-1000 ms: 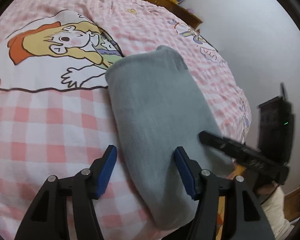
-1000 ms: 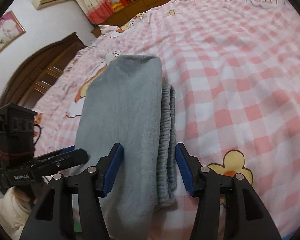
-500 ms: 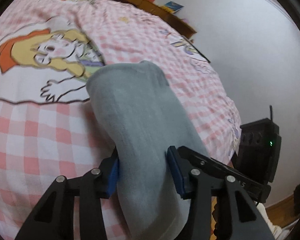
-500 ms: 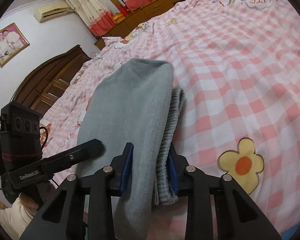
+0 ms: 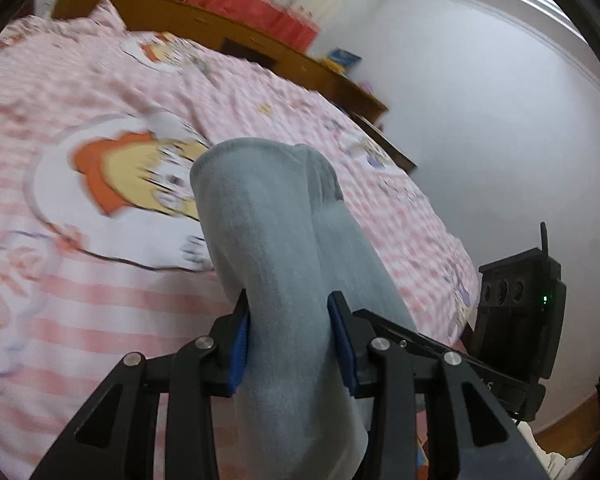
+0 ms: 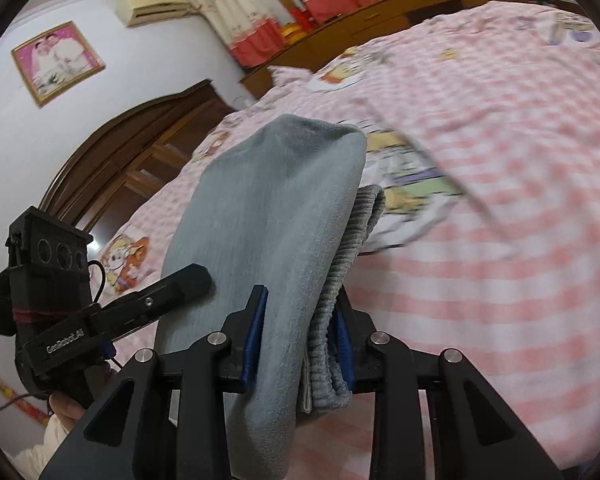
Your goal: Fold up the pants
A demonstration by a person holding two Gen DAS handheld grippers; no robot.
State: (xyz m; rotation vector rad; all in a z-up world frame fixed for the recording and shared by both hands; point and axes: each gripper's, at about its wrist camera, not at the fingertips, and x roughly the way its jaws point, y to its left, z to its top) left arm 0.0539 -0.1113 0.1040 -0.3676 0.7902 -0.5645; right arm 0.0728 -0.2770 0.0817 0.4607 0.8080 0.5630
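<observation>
We see folded grey fleece pants (image 5: 276,264) (image 6: 276,216) | thick bundle, ribbed waistband on its right | pinched between both grippers' blue fingertips

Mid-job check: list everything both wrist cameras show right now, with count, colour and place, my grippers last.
pants: one folded bundle, grey-blue, lifted above the bed, ribbed waistband on its right edge
bedspread: one, pink and white check with cartoon prints, under the bundle
headboard: one, dark wood, far left in the right wrist view
framed photo: one, pink, on the wall
air conditioner: one, cream, high on the wall
curtains: cream with red hem, behind the bed
left gripper: black with blue pads, clamped on the pants
right gripper: black with blue pads, clamped on the pants
</observation>
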